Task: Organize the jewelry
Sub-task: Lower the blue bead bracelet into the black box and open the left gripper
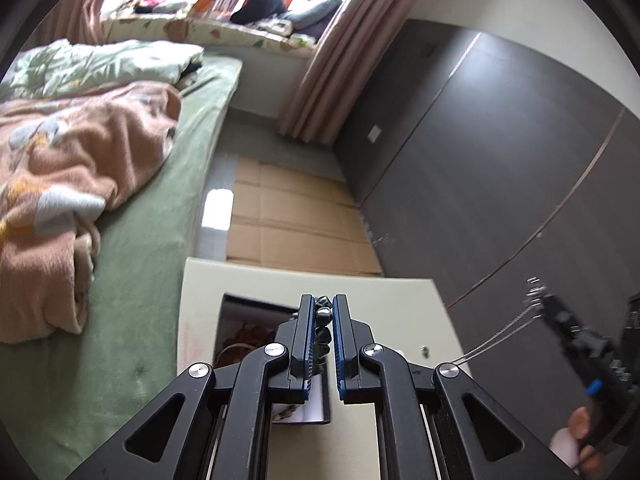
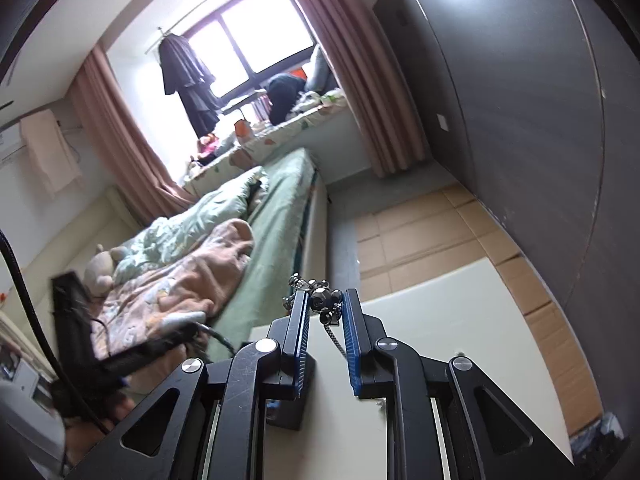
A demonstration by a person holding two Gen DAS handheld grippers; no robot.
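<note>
Left claw: the black two-finger left gripper with blue ribbed pads is clenched on a dark bracelet of faceted grey-black beads, which runs lengthwise between its pads and pokes out past the tips

Right claw: the black two-finger right gripper with blue ribbed pads grasps a shiny silver beaded metal ornament at its tips; a thin silver chain hangs from the ornament down between the pads

Right claw seen from the left camera: at the right edge, raised off the table, with silver bits at its tip and thin strands trailing toward the left claw; whether those strands are the chain I cannot tell

Jewellery box: an open black rectangular box with a dark interior sits on the table under the left claw; reddish-brown and pale pieces lie inside, too small to name

Table: a cream-white flat tabletop lies below both claws, beside the bed

Small item: a tiny silver piece lies on the tabletop, right of the left claw and apart from the box

Hand: bare fingers wrap the right tool's handle at the lower right

Surroundings: a bed with a green sheet and a crumpled pink fleece blanket; flattened brown cardboard on the floor beyond the table
</note>
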